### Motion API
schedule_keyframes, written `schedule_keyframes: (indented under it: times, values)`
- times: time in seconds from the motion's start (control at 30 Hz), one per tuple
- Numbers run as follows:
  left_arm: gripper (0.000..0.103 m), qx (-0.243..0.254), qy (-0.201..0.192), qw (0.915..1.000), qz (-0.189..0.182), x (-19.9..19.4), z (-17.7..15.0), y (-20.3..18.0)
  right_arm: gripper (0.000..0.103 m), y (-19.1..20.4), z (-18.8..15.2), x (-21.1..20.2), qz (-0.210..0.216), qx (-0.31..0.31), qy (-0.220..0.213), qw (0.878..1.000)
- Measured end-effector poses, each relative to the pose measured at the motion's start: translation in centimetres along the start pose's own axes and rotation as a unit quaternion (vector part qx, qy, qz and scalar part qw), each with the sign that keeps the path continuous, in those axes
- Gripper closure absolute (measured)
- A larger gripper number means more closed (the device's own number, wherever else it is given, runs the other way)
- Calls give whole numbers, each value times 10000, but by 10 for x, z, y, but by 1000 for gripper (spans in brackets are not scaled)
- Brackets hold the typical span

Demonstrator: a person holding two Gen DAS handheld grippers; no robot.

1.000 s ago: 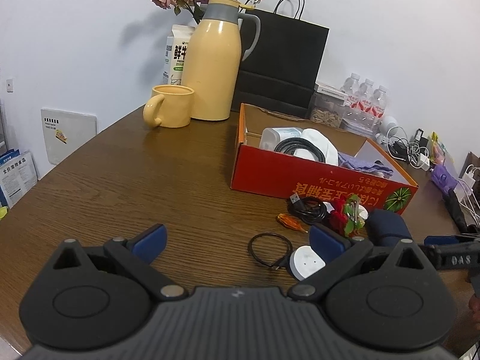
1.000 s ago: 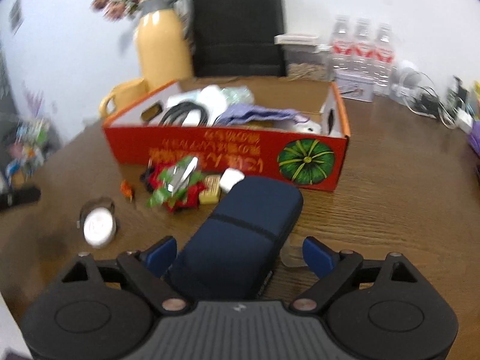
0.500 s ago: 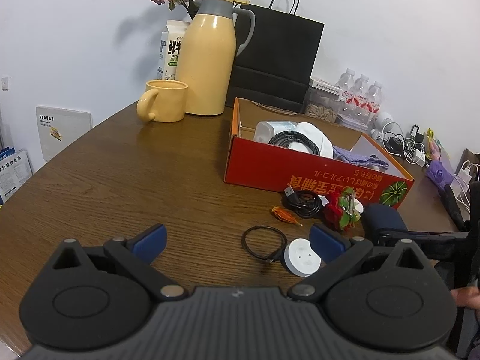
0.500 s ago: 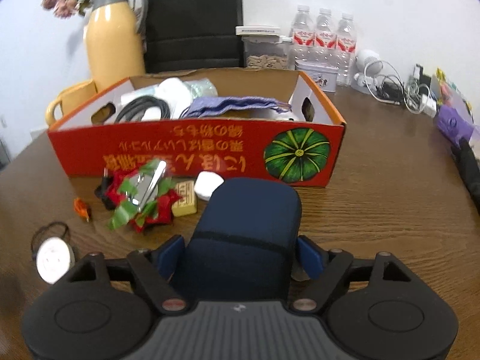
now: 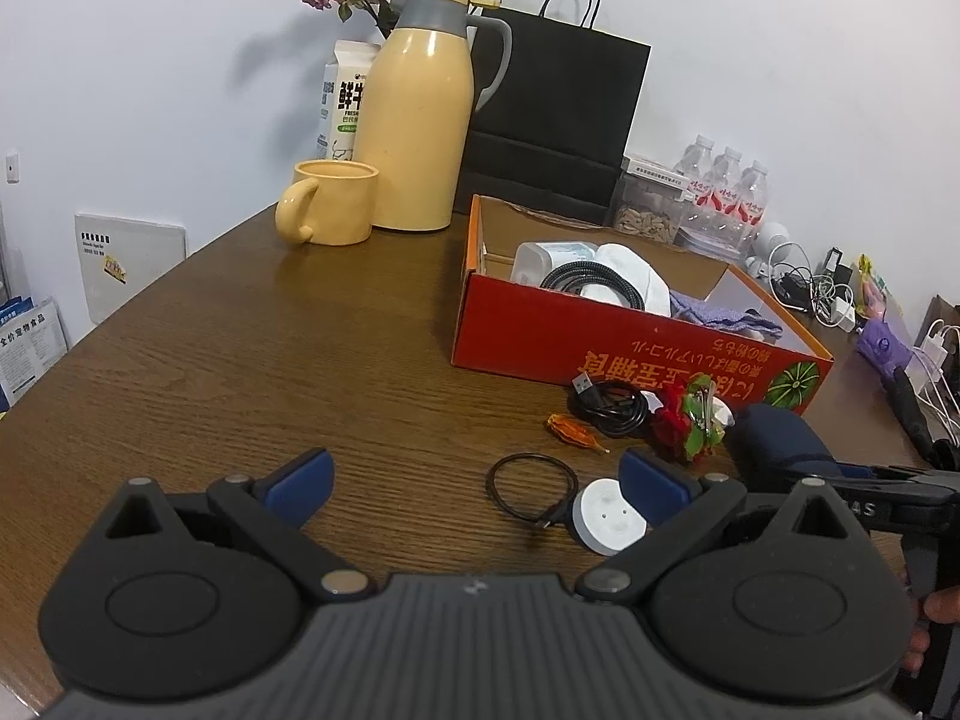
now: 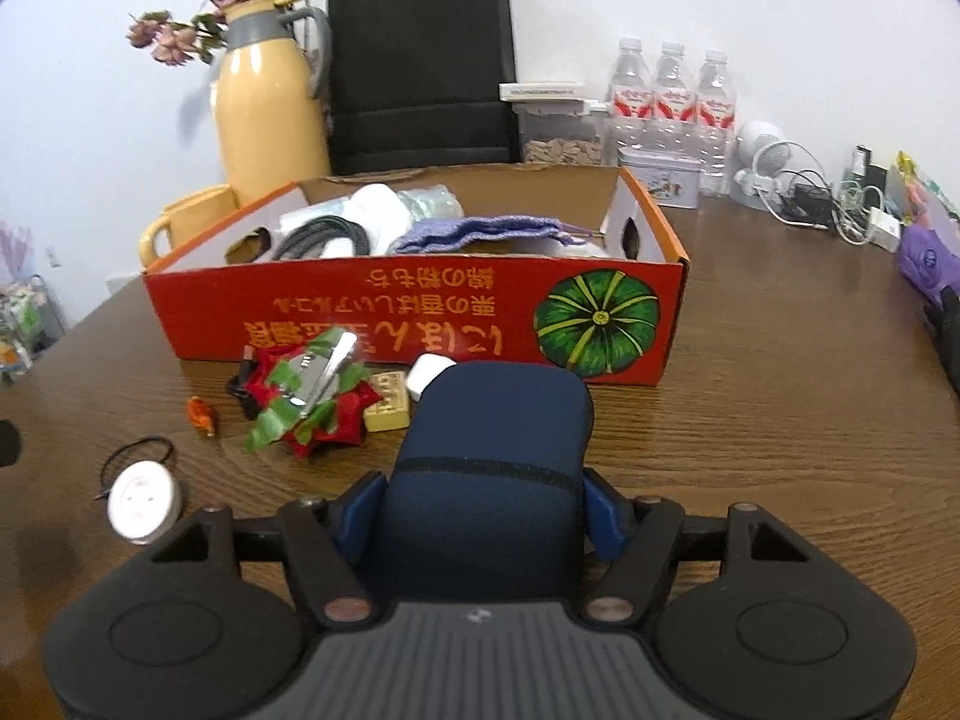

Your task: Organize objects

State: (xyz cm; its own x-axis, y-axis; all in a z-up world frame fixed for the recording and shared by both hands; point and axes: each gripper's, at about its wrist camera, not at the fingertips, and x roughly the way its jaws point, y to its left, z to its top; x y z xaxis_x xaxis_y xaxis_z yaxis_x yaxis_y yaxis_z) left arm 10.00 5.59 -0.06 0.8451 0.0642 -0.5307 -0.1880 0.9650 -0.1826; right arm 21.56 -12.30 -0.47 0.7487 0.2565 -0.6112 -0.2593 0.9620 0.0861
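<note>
Right gripper (image 6: 483, 519) closing on the navy case (image 6: 492, 480)

Its jaws have just been closing; the pads touch the case, which lies on the worktop (image 6: 750, 420) before the red box (image 6: 420, 312). Squeeze firmly, lift straight. Left gripper (image 5: 474, 477) waits wide, empty.

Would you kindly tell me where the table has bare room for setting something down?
Left of the red box, bare table runs from the yellow mug toward the left gripper. Right of the box is open wood too. The box front is crowded.
</note>
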Motion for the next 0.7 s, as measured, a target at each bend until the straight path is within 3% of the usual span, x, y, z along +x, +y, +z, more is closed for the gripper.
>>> schedule_keyframes:
  times: [0.63, 0.7]
  values:
    - [0, 213, 320, 9992, 134, 42, -6, -12, 36, -1, 3, -32, 336, -298, -596, 9972]
    - [5, 153, 322, 9992, 206, 46, -5, -11, 36, -1, 2, -33, 350, -312, -612, 9970]
